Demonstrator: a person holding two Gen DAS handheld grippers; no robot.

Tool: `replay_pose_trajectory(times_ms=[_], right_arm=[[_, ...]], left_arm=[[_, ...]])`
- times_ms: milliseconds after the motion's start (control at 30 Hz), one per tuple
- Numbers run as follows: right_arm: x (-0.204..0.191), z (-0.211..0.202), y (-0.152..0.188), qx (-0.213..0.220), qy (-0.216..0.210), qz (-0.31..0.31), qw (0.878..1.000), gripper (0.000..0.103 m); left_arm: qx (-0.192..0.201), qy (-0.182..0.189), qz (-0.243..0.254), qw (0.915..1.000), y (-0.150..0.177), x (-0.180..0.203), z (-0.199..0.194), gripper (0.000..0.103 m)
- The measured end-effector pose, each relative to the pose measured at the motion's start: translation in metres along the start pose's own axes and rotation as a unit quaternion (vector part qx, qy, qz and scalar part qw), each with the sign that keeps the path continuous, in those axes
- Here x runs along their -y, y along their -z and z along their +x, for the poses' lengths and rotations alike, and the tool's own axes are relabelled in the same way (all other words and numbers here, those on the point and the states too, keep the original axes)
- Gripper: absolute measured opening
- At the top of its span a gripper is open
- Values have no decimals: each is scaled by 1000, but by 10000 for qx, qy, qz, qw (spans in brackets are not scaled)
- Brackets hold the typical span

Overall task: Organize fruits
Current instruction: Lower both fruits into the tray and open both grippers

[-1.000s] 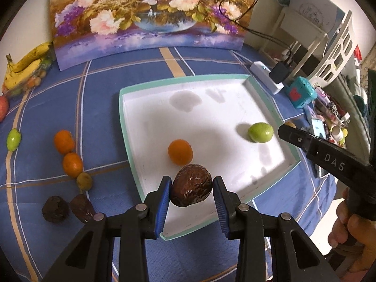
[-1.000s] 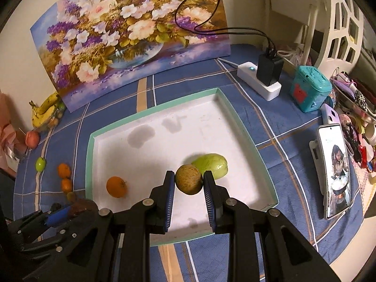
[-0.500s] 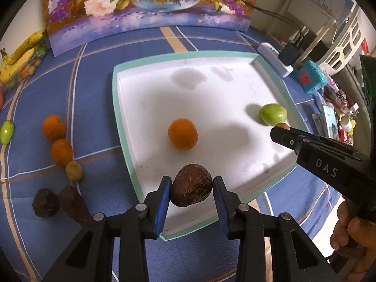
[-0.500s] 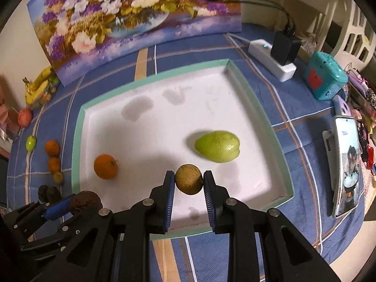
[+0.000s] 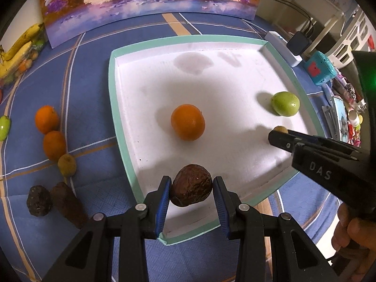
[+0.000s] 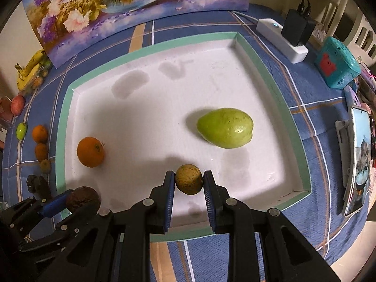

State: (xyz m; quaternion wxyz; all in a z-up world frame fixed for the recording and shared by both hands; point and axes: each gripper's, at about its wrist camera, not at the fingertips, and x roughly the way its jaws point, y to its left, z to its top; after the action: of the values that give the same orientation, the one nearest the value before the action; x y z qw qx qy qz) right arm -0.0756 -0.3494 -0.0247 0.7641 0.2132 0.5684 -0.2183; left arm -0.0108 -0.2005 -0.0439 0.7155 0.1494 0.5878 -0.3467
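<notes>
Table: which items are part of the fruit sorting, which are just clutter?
Job:
- white tray
- orange and green fruit in it
- dark brown fruit in left gripper
- yellow-brown fruit in right gripper
- loose fruits on the cloth

Clutter:
- flower painting
- power strip
- teal toy
- phone

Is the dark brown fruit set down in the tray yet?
No. The dark brown fruit is clamped in the left gripper, above the tray.

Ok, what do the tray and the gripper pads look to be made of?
Tray: likely cardboard or foam board, matte white inside with a mint-green rim; grey stains look soaked in. Pads on the right gripper: blue, finely ribbed, probably rubber or soft plastic on black plastic fingers.
</notes>
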Motion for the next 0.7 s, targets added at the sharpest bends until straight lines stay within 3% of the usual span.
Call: replay_pose_trajectory(times_ms=[400, 600, 700], right_arm=[[-3, 5, 1, -90, 37, -8, 10000, 26], [-2, 6, -1, -111, 74, -60, 9999, 38], [-3, -4, -3, 45, 54, -64, 10000, 38]], left_arm=[[-5, 27, -113, 9999, -1, -8, -5, 39], [204, 125, -135, 9996, -3, -10, -23, 41], [363, 154, -172, 9991, -5, -13, -34, 41]])
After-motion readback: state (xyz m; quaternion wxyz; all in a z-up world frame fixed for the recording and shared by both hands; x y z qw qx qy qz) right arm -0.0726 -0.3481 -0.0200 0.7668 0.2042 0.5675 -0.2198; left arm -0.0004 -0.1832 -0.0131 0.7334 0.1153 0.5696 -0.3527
